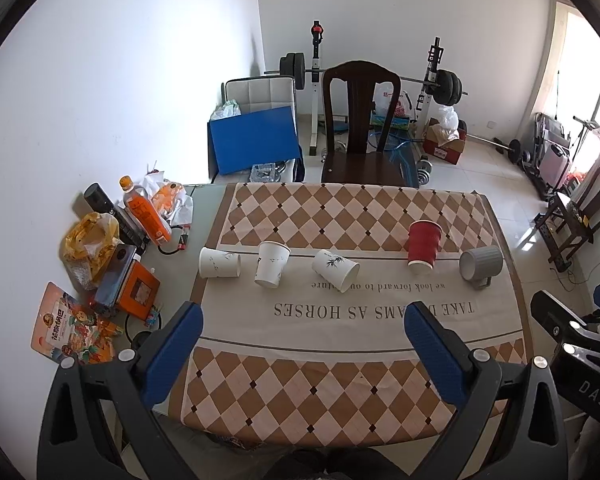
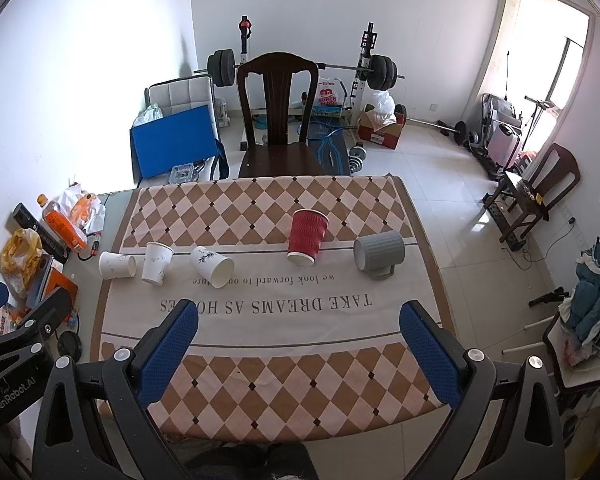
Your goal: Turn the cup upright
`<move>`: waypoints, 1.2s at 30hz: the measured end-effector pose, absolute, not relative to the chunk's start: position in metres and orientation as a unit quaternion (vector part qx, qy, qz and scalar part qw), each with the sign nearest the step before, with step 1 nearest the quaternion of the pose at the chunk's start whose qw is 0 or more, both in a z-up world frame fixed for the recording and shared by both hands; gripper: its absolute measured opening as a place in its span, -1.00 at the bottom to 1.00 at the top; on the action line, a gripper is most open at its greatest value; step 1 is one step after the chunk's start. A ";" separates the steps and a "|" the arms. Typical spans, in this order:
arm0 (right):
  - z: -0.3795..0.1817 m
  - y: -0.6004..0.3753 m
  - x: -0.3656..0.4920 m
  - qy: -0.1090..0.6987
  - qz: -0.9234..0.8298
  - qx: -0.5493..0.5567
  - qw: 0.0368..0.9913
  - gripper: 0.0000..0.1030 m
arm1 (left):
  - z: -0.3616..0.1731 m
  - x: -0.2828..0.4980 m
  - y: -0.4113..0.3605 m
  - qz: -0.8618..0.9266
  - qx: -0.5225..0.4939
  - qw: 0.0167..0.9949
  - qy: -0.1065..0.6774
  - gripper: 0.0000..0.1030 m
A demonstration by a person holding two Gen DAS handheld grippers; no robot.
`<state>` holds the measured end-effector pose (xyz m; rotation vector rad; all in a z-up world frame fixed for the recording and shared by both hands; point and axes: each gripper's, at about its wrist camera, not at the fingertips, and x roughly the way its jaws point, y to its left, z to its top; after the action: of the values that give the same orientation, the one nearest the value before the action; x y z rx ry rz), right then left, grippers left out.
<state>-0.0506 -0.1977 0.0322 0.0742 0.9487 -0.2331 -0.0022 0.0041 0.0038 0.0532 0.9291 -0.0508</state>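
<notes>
- A lived-in home room, used for dining and as a makeshift gym
- Dining table (image 1: 516,280) with a checked cloth (image 1: 340,208), dark wooden chair (image 1: 360,120) at its far side
- Barbell rack (image 2: 300,66) and dumbbells (image 2: 356,158) on the tiled floor behind
- Snack bags (image 1: 76,328) and a drink bottle (image 1: 142,210) crowd the table's left edge

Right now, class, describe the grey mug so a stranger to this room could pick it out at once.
Find the table under the checked cloth, then the row of five cups across its printed white band. The grey mug ends that row on the window side, next to the red cup. It alone is grey, ribbed and has a handle; it lies on its side.
</notes>
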 end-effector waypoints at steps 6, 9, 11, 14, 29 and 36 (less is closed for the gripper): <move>0.041 -0.196 -0.052 0.457 -0.113 0.034 0.882 0.98 | 0.004 -0.003 0.003 -0.025 0.024 0.893 0.449 1.00; 0.041 -0.195 -0.052 0.456 -0.114 0.033 0.882 0.98 | 0.004 -0.004 0.003 -0.024 0.025 0.893 0.450 1.00; 0.038 -0.197 -0.052 0.455 -0.113 0.034 0.882 0.98 | 0.003 -0.005 0.002 -0.024 0.025 0.892 0.450 1.00; 0.038 -0.196 -0.053 0.455 -0.113 0.033 0.882 0.98 | 0.002 -0.005 0.003 -0.024 0.026 0.892 0.450 1.00; 0.038 -0.197 -0.059 0.458 -0.113 0.033 0.881 0.98 | -0.004 -0.014 0.002 -0.031 0.021 0.890 0.454 1.00; 0.038 -0.197 -0.059 0.458 -0.112 0.031 0.881 0.98 | -0.004 -0.014 0.001 -0.032 0.020 0.890 0.455 1.00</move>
<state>-0.0593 -0.1969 0.0383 0.0655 0.9541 -0.2339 -0.0138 0.0011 -0.0039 0.0419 0.9443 -0.0665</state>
